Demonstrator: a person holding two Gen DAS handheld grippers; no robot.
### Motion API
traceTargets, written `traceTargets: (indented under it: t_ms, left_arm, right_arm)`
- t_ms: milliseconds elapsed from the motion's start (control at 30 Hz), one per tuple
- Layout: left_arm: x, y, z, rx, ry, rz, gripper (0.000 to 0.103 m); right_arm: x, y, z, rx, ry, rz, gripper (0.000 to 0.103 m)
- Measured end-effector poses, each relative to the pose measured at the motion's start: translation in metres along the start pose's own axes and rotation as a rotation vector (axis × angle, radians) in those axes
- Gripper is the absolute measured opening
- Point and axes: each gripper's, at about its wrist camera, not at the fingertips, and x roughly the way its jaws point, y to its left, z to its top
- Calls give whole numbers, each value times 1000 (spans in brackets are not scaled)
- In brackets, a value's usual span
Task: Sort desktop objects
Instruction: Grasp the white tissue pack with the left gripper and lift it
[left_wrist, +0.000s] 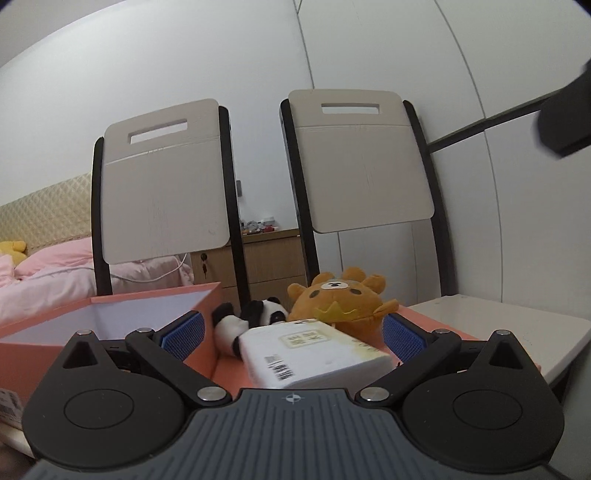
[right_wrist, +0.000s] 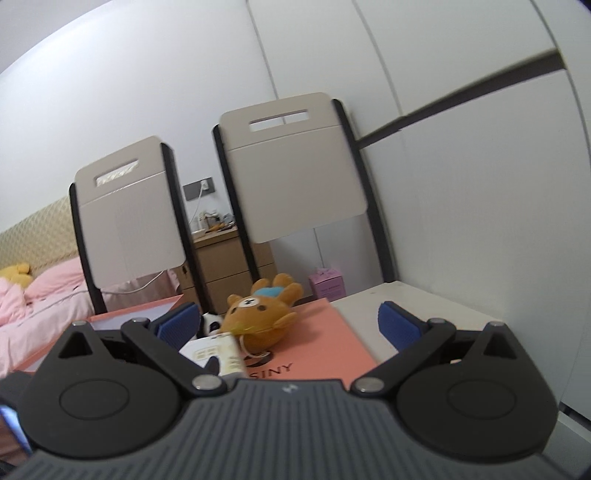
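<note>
A white book (left_wrist: 314, 350) lies on a salmon box lid (left_wrist: 229, 373), close in front of my open left gripper (left_wrist: 291, 332) and between its blue pads (left_wrist: 184, 330). Behind the book sit a panda plush (left_wrist: 255, 317) and an orange bear plush (left_wrist: 340, 299). An open salmon box (left_wrist: 107, 321) stands to the left. In the right wrist view the bear plush (right_wrist: 258, 317) rests on the lid (right_wrist: 321, 343), with the book (right_wrist: 214, 350) and panda (right_wrist: 210, 321) at its left. My right gripper (right_wrist: 288, 321) is open, holding nothing.
Two folded chairs (left_wrist: 354, 158) lean against the white wall behind the table (left_wrist: 509, 332). A wooden nightstand (left_wrist: 266, 258) and a bed with pink bedding (left_wrist: 48, 280) lie beyond. A small pink box (right_wrist: 327, 284) sits on the floor. A dark blurred object (left_wrist: 565, 114) crosses the upper right.
</note>
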Motion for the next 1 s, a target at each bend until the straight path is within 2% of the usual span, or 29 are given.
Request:
traceTargets:
  t_ms: [100, 200, 267, 400, 633, 800, 900, 1000]
  left_arm:
    - [12, -12, -3, -9, 16, 15, 103]
    - [19, -18, -2, 33, -12, 25, 103]
    - [25, -18, -2, 37, 0, 44, 103]
    - [35, -3, -7, -64, 84, 27, 103]
    - [30, 4, -13, -154, 103, 13, 103]
    - [21, -2, -16, -106, 63, 38, 103]
    - [19, -10, -19, -39, 76, 33, 103]
    - [18, -15, -25, -18, 61, 23, 103]
  right_arm:
    - [-5, -10, 1, 3, -1, 0, 103]
    - [-7, -15, 0, -2, 4, 3, 103]
    - [-9, -19, 0, 0, 8, 11, 103]
    - [-10, -23, 0, 0, 11, 10, 103]
    - [-8, -19, 0, -20, 22, 20, 103]
    - [-7, -15, -1, -36, 26, 26, 103]
    - [-7, -15, -1, -33, 29, 24, 103]
    - [-5, -14, -2, -40, 36, 13, 103]
